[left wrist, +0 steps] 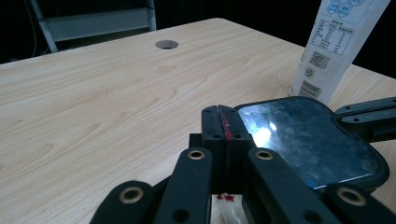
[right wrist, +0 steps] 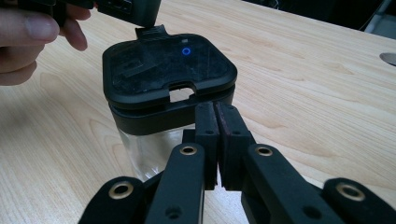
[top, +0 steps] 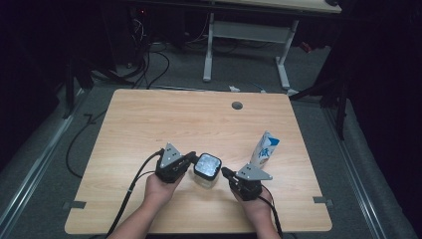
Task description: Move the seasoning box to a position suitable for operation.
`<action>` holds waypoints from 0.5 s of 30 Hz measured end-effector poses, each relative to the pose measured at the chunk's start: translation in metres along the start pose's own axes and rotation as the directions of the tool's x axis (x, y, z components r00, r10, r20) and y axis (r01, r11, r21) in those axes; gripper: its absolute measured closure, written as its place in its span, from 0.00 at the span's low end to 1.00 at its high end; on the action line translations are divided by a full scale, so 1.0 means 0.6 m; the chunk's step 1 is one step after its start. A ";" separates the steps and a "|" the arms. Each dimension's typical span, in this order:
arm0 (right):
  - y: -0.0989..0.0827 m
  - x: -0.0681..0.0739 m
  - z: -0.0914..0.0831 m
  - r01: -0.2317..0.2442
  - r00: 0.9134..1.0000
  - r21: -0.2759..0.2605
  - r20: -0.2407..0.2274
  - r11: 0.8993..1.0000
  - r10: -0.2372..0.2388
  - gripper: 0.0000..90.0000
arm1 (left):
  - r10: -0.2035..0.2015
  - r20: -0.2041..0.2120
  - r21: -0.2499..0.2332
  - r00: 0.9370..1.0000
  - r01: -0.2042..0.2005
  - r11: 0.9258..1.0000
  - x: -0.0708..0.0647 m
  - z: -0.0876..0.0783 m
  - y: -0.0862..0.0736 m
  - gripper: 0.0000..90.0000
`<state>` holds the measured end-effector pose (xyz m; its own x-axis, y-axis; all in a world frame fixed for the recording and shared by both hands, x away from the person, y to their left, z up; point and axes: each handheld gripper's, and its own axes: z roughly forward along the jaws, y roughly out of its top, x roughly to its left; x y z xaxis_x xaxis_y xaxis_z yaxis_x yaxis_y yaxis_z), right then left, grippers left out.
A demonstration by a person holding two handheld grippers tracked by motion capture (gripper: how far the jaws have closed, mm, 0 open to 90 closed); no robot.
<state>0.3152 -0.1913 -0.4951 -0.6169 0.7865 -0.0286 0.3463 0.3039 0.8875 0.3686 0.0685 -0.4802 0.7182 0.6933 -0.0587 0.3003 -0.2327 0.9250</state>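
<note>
Partly, the left tool (left wrist: pixel 226 125) hides the jar (left wrist: pixel 308 140) lid's edge.

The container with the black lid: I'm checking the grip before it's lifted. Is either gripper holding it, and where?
Cannot be told. Both the left gripper and right gripper are shut, tips at opposite edges of the lid.

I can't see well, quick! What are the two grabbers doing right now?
Left gripper: jaws shut, tips at the lid of the clear container; a grip on it cannot be told.
Right gripper: jaws shut, tips at the container's other side.
</note>
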 end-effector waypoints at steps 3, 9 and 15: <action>0.000 0.000 0.000 0.001 1.000 0.000 -0.001 1.000 -0.001 0.98 | 0.000 0.000 0.000 1.000 0.000 1.000 0.000 0.000 0.000 1.00; 0.001 0.001 -0.002 0.004 1.000 -0.005 0.001 1.000 -0.004 1.00 | -0.002 0.001 -0.002 1.000 0.002 1.000 0.000 0.000 0.000 1.00; 0.003 0.005 -0.003 0.010 1.000 -0.008 -0.002 1.000 -0.010 1.00 | 0.001 0.000 -0.003 1.000 -0.001 1.000 0.000 0.000 0.000 1.00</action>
<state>0.3129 -0.1895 -0.4929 -0.6218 0.7823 -0.0371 0.3338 0.3076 0.8910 0.3685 0.0685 -0.4805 0.7187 0.6929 -0.0582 0.2982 -0.2314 0.9260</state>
